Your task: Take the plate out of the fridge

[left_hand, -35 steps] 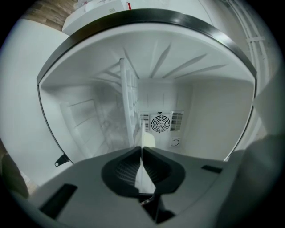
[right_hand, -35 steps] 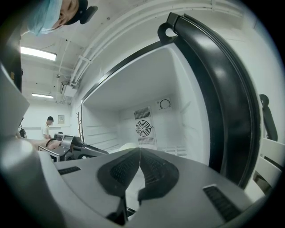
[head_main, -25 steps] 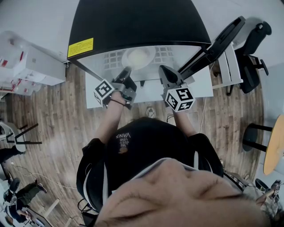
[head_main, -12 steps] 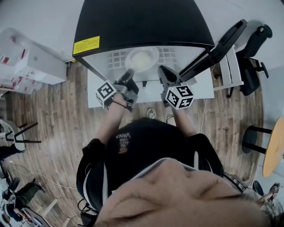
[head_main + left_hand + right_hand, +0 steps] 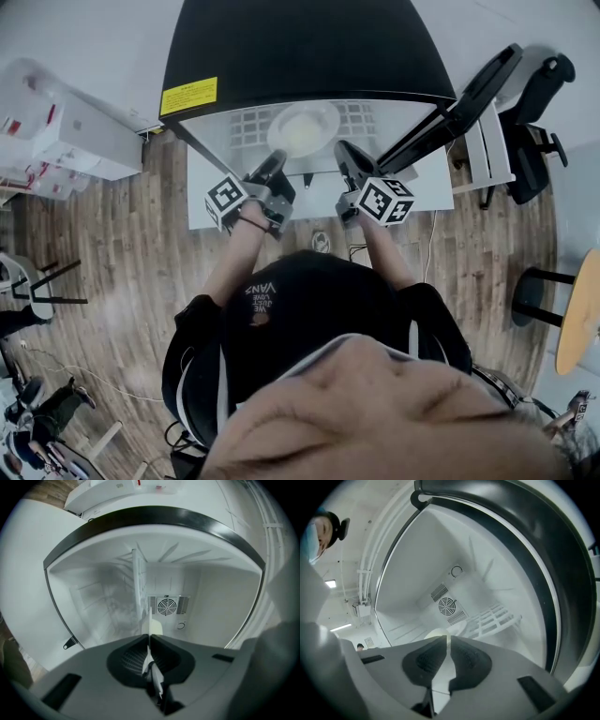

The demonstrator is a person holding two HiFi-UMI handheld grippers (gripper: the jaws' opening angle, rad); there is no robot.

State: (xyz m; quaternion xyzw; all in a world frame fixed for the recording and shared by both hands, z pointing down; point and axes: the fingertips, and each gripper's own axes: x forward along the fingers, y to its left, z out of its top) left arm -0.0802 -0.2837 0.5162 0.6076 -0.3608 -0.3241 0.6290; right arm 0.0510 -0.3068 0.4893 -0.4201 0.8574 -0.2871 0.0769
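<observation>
The pale round plate lies on the white wire shelf inside the open, black-topped fridge. My left gripper reaches in from the front left and is shut on the plate's near rim. In the left gripper view the plate shows edge-on, running into the closed jaws of that gripper. My right gripper is shut and holds nothing, just in front of the plate's right side. In the right gripper view the plate peeks over the tips of that gripper.
The fridge door stands open at the right. A fan vent sits in the fridge's back wall. White boxes stand on the wooden floor at the left, an office chair at the right, and a round table's edge further right.
The left gripper and the plate have come slightly toward the fridge's front. The right gripper has shifted a little and its marker cube has turned.
</observation>
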